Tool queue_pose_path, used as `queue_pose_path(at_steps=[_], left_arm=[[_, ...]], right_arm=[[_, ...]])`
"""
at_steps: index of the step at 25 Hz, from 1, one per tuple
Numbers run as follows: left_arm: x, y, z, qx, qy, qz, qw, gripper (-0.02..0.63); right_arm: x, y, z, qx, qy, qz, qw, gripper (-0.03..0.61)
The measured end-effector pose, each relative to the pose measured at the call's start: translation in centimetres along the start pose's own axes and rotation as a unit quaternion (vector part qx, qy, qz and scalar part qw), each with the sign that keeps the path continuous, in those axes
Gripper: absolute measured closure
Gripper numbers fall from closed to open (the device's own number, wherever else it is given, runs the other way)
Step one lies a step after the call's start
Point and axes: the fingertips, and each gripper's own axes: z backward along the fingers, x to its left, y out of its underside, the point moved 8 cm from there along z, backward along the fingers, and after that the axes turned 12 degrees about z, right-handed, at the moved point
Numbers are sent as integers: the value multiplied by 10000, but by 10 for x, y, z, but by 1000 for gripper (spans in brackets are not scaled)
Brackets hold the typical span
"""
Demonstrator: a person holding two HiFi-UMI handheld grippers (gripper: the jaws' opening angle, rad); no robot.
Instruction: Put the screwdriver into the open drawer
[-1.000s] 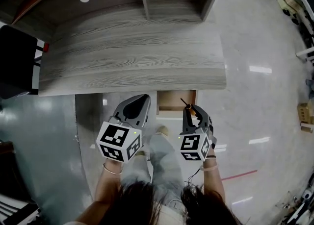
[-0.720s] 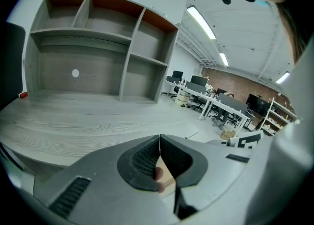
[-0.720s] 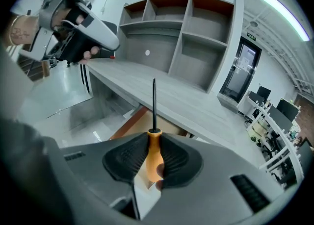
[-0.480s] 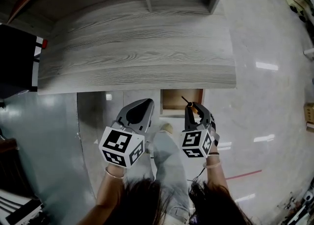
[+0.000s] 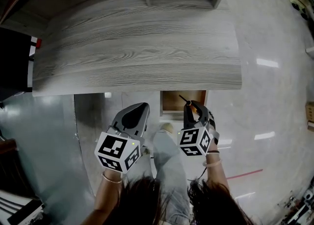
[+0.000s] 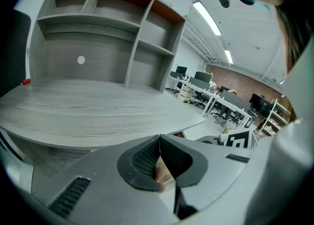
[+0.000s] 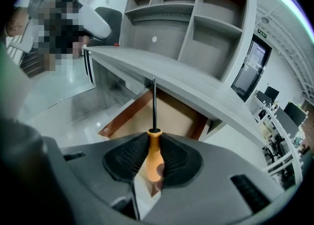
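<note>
My right gripper [image 5: 190,109] [image 7: 153,156] is shut on the orange handle of the screwdriver [image 7: 153,148], whose thin dark shaft [image 5: 183,100] points forward over the open drawer [image 7: 162,116] [image 5: 182,102]. The drawer has a brown inside and sticks out from under the front edge of the grey wooden desk [image 5: 137,47]. My left gripper [image 5: 136,116] [image 6: 159,162] hangs to the left of the drawer, below the desk edge, with its jaws closed together and nothing between them.
A shelf unit [image 6: 108,33] with several compartments stands at the back of the desk. A dark chair [image 5: 14,62] is at the left. The person's legs [image 5: 169,170] stand below the grippers. Shiny floor [image 5: 265,96] spreads to the right.
The head view has shifted a little, so the desk fills more of the frame. Both grippers stay in nearly the same spots; the left one has dropped slightly toward the lower left.
</note>
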Motion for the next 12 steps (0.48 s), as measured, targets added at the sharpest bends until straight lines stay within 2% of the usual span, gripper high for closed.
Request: queue_pose_path(at_steps=[12], left_arm=[[22,18,-22,41,-50,164,9998,597]], right_arm=[[15,7,-36,278,-265,152,9991,491]])
